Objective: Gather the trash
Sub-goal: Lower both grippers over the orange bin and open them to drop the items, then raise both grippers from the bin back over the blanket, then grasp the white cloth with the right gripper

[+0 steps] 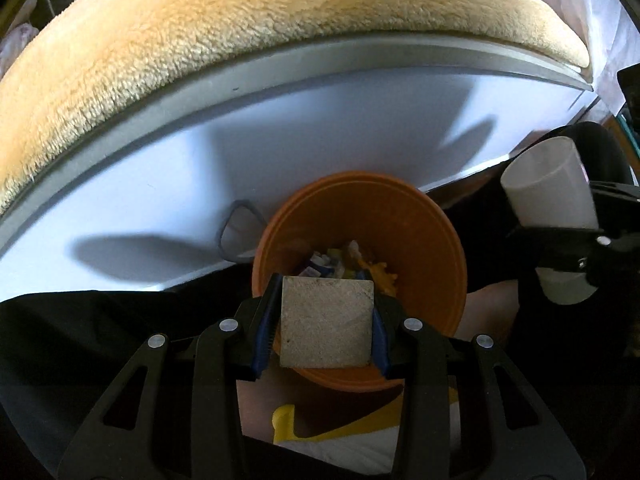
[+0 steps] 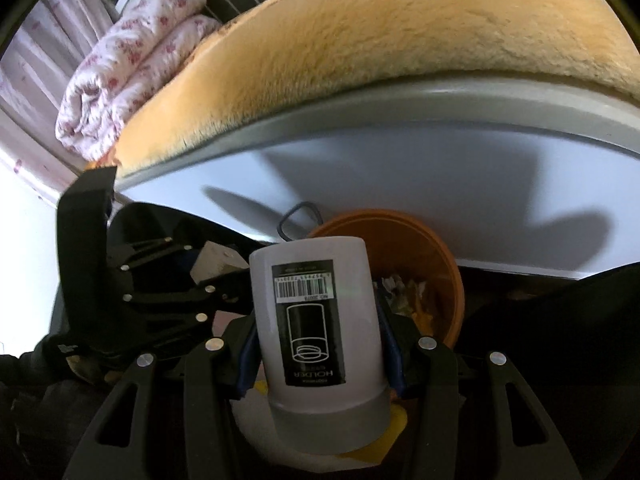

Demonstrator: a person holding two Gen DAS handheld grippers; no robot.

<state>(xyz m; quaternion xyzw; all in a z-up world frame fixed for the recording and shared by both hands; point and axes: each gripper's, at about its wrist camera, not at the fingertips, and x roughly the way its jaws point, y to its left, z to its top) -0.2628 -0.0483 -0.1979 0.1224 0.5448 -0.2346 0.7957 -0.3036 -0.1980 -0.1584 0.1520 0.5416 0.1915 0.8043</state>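
Beside a fleece-covered bed [image 1: 248,40], the left gripper [image 1: 326,322] clamps a grey square block [image 1: 326,322] above the orange bin [image 1: 432,216]; at two o'clock, the right gripper [image 2: 318,328] grips a white holder cup [image 2: 316,312]. Next, likely release over the bin.
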